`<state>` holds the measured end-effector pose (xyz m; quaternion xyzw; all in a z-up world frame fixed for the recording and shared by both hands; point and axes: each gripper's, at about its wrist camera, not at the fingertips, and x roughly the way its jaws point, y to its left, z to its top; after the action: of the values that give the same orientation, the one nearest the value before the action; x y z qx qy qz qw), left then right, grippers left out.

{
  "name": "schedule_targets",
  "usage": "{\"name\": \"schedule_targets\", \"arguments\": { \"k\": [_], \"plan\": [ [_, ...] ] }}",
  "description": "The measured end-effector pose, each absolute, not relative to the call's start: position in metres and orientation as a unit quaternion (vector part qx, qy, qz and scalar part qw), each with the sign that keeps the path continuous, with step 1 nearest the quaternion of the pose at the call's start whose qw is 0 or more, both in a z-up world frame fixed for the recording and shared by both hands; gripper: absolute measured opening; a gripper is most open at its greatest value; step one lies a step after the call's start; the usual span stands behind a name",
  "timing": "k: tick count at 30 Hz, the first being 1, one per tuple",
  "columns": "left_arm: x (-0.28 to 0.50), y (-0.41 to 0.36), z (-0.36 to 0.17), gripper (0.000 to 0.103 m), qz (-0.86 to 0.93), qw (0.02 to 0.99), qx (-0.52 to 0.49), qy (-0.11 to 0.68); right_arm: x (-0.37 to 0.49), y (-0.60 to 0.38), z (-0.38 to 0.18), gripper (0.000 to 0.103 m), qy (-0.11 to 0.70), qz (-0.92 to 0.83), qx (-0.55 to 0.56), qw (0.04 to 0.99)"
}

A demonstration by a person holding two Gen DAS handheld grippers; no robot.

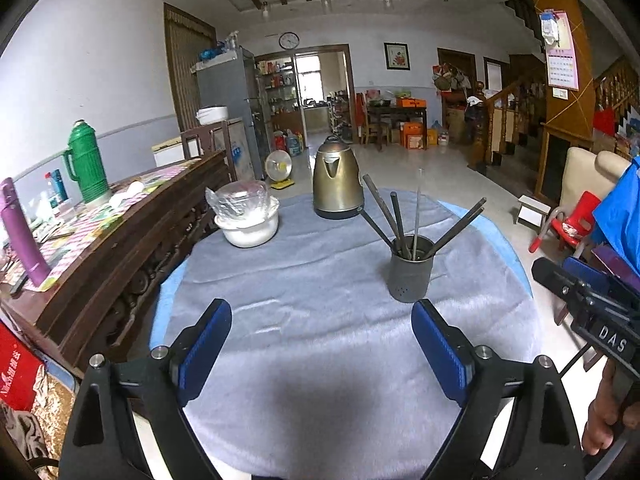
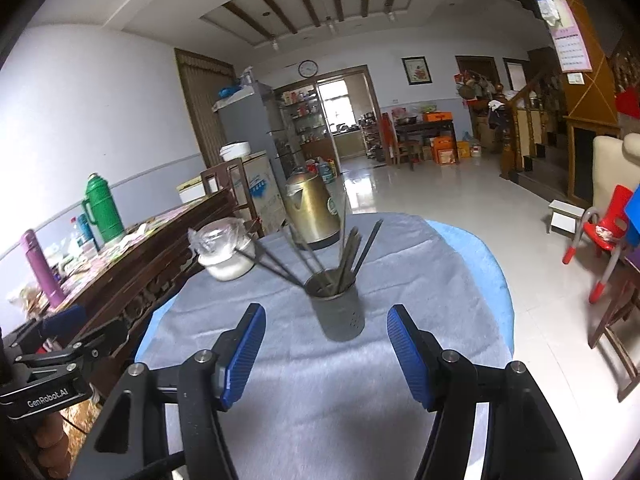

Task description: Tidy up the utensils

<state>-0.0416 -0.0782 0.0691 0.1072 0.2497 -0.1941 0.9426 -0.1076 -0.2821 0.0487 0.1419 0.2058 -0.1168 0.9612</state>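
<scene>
A grey perforated utensil holder (image 1: 411, 270) (image 2: 339, 309) stands upright on the grey-clothed round table (image 1: 320, 340) (image 2: 320, 380). Several dark chopsticks (image 1: 390, 212) (image 2: 352, 248) fan out of it. My left gripper (image 1: 322, 326) hovers over the near part of the table, open, with nothing between its blue pads (image 1: 206, 350); the holder is ahead and to its right. My right gripper (image 2: 326, 342) is open too, empty, with the holder just beyond the gap between its fingers (image 2: 406, 354). The right tool's body shows at the left wrist view's right edge, the left tool's at the right wrist view's left edge.
A brass kettle (image 1: 337, 178) (image 2: 312, 210) and a white bowl (image 1: 248, 224) (image 2: 228, 258) under plastic wrap stand at the table's far side. A dark wooden sideboard (image 1: 120, 232) with a green thermos (image 1: 86, 162) and purple bottle (image 1: 22, 232) runs along the left. Red child's chair (image 2: 604, 232) at right.
</scene>
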Motion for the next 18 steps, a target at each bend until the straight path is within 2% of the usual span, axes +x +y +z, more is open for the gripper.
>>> {"name": "schedule_targets", "arguments": {
  "k": [10,18],
  "plan": [
    [-0.078,-0.042,0.084,0.092,-0.159,0.954,0.090,0.239,-0.150,-0.230,0.070,0.067,0.218,-0.150,0.073,0.962],
    [-0.076,-0.039,0.082,0.092,-0.150,0.955,0.094,0.239,-0.155,-0.221,0.082,0.068,0.219,-0.194,0.040,0.955]
  ]
}}
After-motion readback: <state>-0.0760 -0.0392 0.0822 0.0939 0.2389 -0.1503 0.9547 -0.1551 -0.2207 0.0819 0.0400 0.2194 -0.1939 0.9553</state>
